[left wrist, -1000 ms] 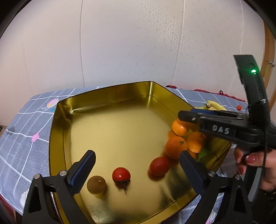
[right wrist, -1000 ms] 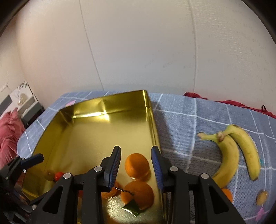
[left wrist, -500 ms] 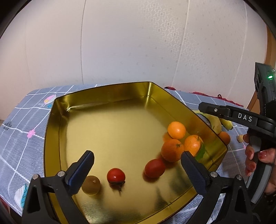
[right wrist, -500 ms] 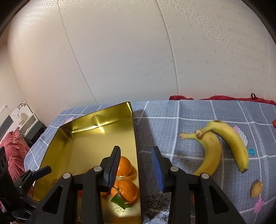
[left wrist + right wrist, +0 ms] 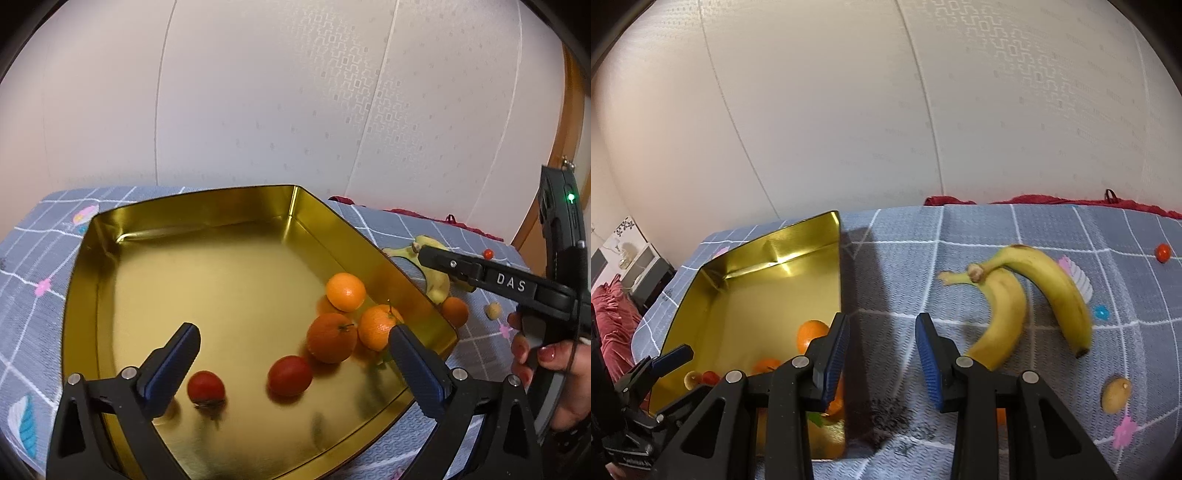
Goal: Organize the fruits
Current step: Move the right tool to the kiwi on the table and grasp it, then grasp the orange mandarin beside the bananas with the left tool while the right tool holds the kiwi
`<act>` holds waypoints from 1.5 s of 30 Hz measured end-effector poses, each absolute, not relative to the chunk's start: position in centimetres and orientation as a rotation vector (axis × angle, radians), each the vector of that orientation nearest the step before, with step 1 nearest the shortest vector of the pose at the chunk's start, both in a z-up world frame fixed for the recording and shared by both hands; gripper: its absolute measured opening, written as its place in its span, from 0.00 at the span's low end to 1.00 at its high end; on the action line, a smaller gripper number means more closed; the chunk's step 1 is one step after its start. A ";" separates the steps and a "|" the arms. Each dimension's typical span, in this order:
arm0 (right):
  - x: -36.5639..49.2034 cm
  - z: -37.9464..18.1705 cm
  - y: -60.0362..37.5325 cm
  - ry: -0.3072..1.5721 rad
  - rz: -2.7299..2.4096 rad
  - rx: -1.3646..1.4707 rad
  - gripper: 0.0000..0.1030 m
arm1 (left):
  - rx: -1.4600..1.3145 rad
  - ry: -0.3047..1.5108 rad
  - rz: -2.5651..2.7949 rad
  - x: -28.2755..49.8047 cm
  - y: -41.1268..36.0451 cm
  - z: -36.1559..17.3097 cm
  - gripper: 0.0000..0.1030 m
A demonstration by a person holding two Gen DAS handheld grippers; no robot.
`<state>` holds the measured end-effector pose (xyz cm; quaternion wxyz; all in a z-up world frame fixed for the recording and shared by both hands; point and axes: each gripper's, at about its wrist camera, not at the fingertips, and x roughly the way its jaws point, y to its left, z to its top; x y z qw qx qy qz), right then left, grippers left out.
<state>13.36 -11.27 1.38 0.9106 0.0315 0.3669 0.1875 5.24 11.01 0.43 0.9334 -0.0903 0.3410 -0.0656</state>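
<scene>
The left gripper (image 5: 293, 356) hangs over the gold tin (image 5: 207, 210), its fingers just spread wide and gripping nothing. Three oranges (image 5: 332, 338) sit against the tin's right wall, two tomatoes (image 5: 290, 375) near its front edge. The right gripper (image 5: 881, 349), fingers narrowly apart and empty, hovers over the grey checked cloth (image 5: 1015, 229), where two bananas (image 5: 1003, 325) lie right of the tin.

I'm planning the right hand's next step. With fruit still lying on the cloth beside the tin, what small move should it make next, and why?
Probably carry the right gripper toward the bananas and open it wider. Its fingers hold nothing, with a gap narrower than a banana, while the bananas lie outside the gold tin.
</scene>
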 end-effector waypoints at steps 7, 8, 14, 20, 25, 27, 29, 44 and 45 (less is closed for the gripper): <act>13.6 1.3 -13.9 0.771 0.333 0.095 0.36 | -0.192 0.676 -0.156 5.2 10.2 0.7 1.00; 13.7 1.2 -14.5 0.773 0.320 0.103 0.36 | -0.182 0.666 -0.161 5.1 9.9 0.8 1.00; 13.8 1.2 -17.8 0.781 0.242 0.134 0.36 | -0.118 0.607 -0.209 4.4 8.3 1.4 1.00; 13.7 1.0 -21.7 0.776 0.140 0.162 0.37 | -0.080 0.585 -0.236 4.4 6.8 1.3 1.00; 13.4 0.7 -24.5 0.779 0.069 0.172 0.38 | -0.069 0.567 -0.256 4.1 5.9 1.4 1.00; 13.4 0.3 -25.6 0.791 0.038 0.179 0.38 | -0.064 0.561 -0.265 3.9 5.5 1.4 1.00; 13.3 -0.2 -26.4 0.806 0.017 0.185 0.38 | -0.051 0.554 -0.279 3.7 5.0 1.4 1.00; 12.6 -2.8 -26.6 0.824 0.049 0.072 0.29 | -0.034 0.520 -0.311 1.8 3.0 1.3 1.00; 12.5 -2.8 -26.8 0.820 0.052 0.079 0.28 | -0.031 0.519 -0.310 1.8 2.9 1.3 1.00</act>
